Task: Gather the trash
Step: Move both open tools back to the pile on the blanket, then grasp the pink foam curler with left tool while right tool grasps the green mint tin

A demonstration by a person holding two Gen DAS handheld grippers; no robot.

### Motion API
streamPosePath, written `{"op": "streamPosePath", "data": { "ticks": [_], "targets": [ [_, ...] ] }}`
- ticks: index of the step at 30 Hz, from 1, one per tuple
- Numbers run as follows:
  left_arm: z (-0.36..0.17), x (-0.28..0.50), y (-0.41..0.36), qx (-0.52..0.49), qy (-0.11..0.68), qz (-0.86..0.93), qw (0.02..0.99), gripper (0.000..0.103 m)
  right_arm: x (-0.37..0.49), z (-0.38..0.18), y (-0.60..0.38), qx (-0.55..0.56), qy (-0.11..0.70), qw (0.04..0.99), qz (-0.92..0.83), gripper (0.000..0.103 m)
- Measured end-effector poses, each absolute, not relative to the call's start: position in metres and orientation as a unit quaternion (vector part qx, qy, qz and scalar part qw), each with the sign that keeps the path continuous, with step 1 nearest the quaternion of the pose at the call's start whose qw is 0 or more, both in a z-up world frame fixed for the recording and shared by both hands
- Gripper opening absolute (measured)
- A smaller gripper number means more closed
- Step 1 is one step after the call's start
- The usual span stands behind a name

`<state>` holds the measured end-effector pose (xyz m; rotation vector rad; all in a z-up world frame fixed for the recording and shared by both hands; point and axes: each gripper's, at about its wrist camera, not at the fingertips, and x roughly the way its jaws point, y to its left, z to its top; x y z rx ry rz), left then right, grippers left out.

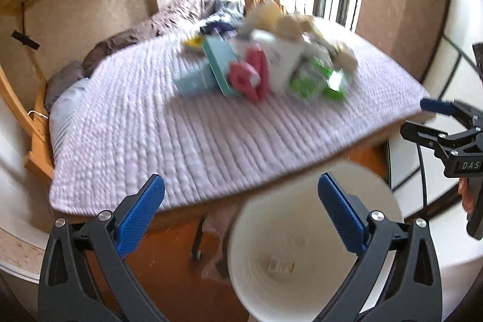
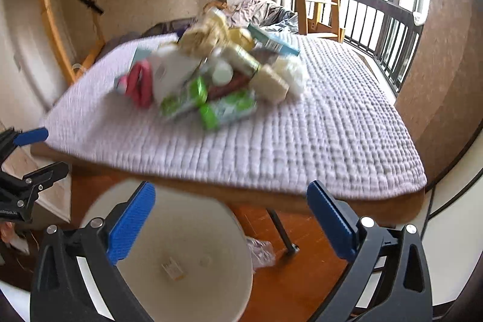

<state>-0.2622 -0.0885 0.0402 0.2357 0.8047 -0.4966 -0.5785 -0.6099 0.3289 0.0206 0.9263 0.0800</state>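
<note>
With both my left gripper (image 1: 241, 207) and right gripper (image 2: 231, 215) wide open and empty above the bucket (image 2: 187, 255), trash pile (image 2: 211, 77) ahead on the bed (image 2: 317, 147) awaits the next reach-and-grasp.

Both wrist cameras are sitting above the floor at the bed's near edge, tilting downward. The left wrist view is looking across the quilted bed (image 1: 169, 122) toward the trash pile (image 1: 259, 62), with the white bin (image 1: 302, 246) close below on its right. The right wrist view is facing the same pile (image 2: 211, 80), bin (image 2: 187, 255) lower left. Each is catching the other gripper at its edge. Both frames are blurring, so nearness is probably approximate.
</note>
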Motion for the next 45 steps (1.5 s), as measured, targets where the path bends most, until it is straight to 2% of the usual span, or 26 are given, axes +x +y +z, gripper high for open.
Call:
{"op": "streamPosePath", "data": {
  "ticks": [4,11,21,24,27,29,33,34,35,40,45],
  "targets": [
    [0.047,-0.238,-0.088,0.088,0.387,-0.232,0.888,0.102,-0.557,0.335,-0.612,0.02,0.439,0.898,0.037,0.099],
    [0.044,-0.203,-0.09,0.013,0.418,-0.253,0.873,0.102,-0.529,0.315,-0.598,-0.039,0.454,0.889,0.057,0.099],
    [0.027,-0.16,-0.117,-0.009,0.442,-0.25,0.861,0.102,-0.494,0.292,-0.6,-0.034,0.468,0.878,0.099,0.099],
    [0.022,-0.152,-0.126,-0.019,0.451,-0.256,0.855,0.096,-0.485,0.287,-0.599,-0.033,0.471,0.875,0.108,0.099],
    [0.019,-0.146,-0.133,-0.02,0.455,-0.255,0.853,0.086,-0.476,0.283,-0.601,-0.028,0.473,0.873,0.115,0.097],
    [0.018,-0.143,-0.136,-0.016,0.453,-0.25,0.856,0.075,-0.474,0.282,-0.603,-0.023,0.473,0.873,0.12,0.093],
    [0.017,-0.141,-0.142,-0.001,0.45,-0.248,0.858,0.073,-0.46,0.279,-0.605,-0.023,0.473,0.872,0.125,0.088],
    [0.017,-0.14,-0.143,0.002,0.45,-0.249,0.858,0.066,-0.458,0.278,-0.605,-0.026,0.472,0.872,0.125,0.087],
    [0.016,-0.14,-0.144,0.006,0.45,-0.248,0.858,0.064,-0.457,0.278,-0.605,-0.028,0.471,0.873,0.125,0.086],
    [0.01,-0.136,-0.144,0.01,0.457,-0.24,0.856,0.06,-0.448,0.275,-0.606,-0.037,0.469,0.874,0.124,0.08],
    [0.009,-0.134,-0.141,0.001,0.458,-0.242,0.855,0.059,-0.441,0.273,-0.604,-0.045,0.467,0.875,0.123,0.066]
  ]
}}
